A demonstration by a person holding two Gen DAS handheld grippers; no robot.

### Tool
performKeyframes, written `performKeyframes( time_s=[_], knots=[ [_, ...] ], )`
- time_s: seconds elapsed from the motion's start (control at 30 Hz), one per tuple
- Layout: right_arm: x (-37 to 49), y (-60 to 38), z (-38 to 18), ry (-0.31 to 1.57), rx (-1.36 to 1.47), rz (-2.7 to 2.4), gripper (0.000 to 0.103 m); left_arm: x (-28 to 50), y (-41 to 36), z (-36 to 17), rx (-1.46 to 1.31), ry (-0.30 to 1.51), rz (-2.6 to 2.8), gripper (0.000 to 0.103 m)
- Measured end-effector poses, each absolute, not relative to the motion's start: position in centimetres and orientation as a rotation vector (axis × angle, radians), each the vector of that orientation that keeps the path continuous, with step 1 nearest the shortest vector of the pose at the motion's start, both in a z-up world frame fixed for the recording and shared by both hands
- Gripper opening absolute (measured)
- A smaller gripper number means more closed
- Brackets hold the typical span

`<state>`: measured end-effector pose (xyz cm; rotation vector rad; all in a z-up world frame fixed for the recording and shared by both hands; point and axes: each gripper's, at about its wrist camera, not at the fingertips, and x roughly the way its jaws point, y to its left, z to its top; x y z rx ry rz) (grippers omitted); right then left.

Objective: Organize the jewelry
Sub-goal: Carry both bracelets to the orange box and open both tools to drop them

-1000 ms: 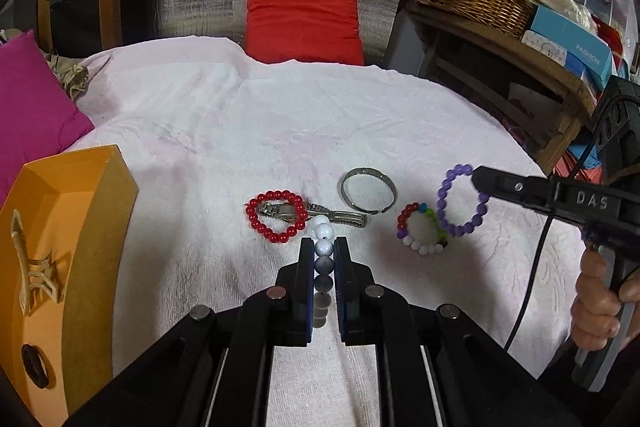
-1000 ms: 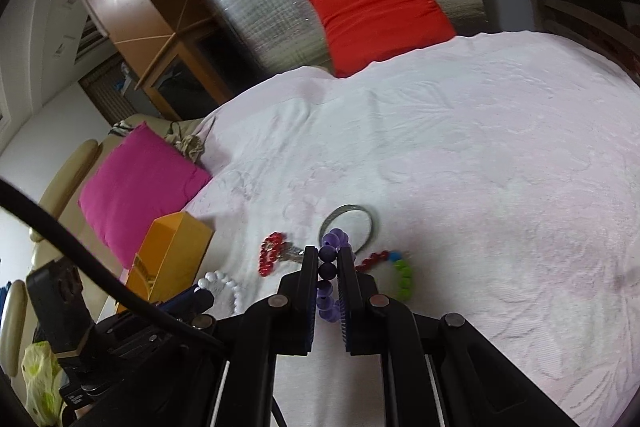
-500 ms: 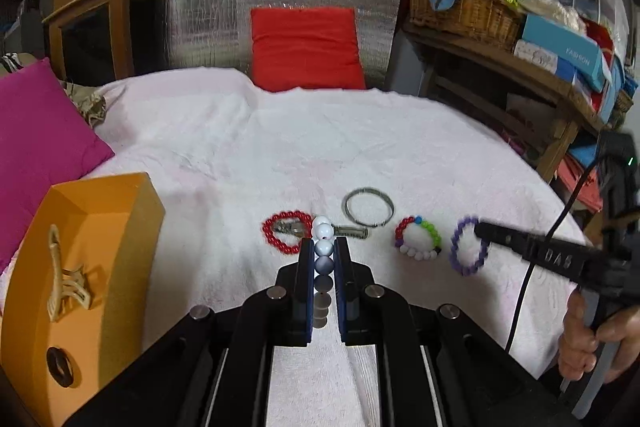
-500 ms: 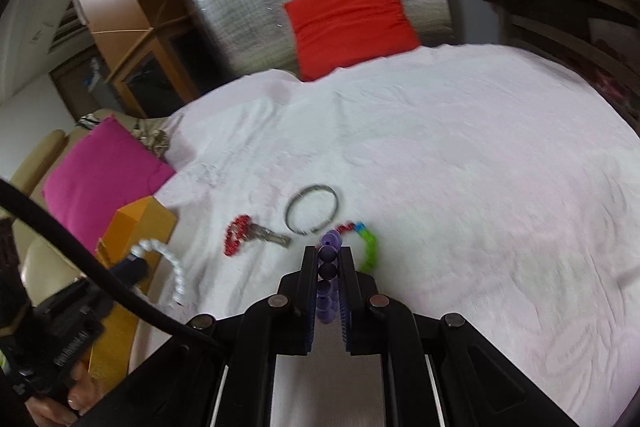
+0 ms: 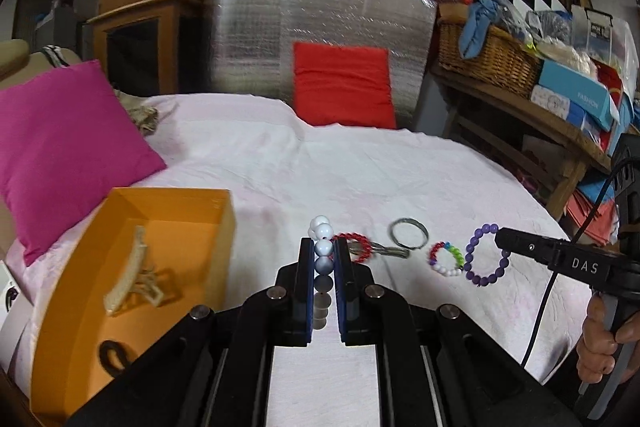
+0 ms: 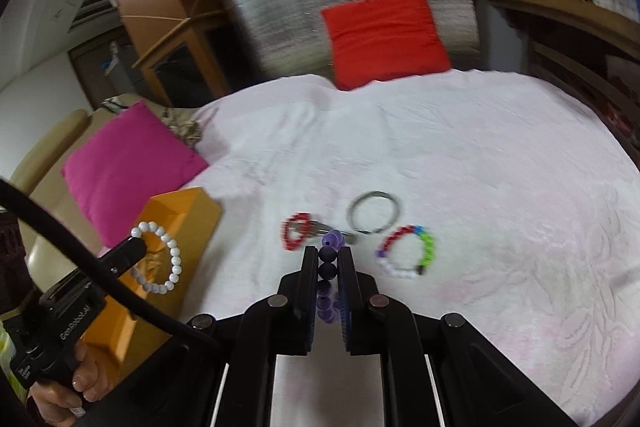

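Both claws are clamped tight on beads, the left gripper pinching the white bracelet and the right gripper pinching the purple bracelet, each loop hanging clear of the pink bedspread. Beside the left claw sits the orange box, already holding a beige hair clip, while the red bracelet, metal bangle and multicoloured bracelet lie on the cloth. Only a few round beads are pinched, so a quick swing toward the box could roll a loop free short of the rim.
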<state>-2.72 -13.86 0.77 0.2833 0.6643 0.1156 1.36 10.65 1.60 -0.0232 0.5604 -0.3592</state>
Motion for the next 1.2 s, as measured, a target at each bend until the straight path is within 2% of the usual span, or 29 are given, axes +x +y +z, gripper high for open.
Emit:
performKeyframes(
  time_s=[0.3, 0.5, 0.83, 1.2],
  knots=[
    [-2.2, -10.2, 1.2, 0.684, 0.265, 0.195, 0.010, -0.5, 14.4, 3.2, -0.054, 0.502, -0.310, 0.010],
    [-1.1, -5.6, 2.7, 0.684, 0.216, 0.297, 0.010, -1.8, 19.8, 3.8, -0.100, 0.476, -0.221, 0.010],
    [-0.4, 3.7, 3.6, 0.679, 0.190, 0.529, 0.010, -2.7, 30.4, 1.4, -0.180, 0.558, 0.012, 0.009],
    [-0.4, 11.1, -0.8, 0.780, 0.186, 0.681, 0.010, -1.3, 31.3, -2.4, -0.173, 0.718, 0.027, 0.009]
  ],
)
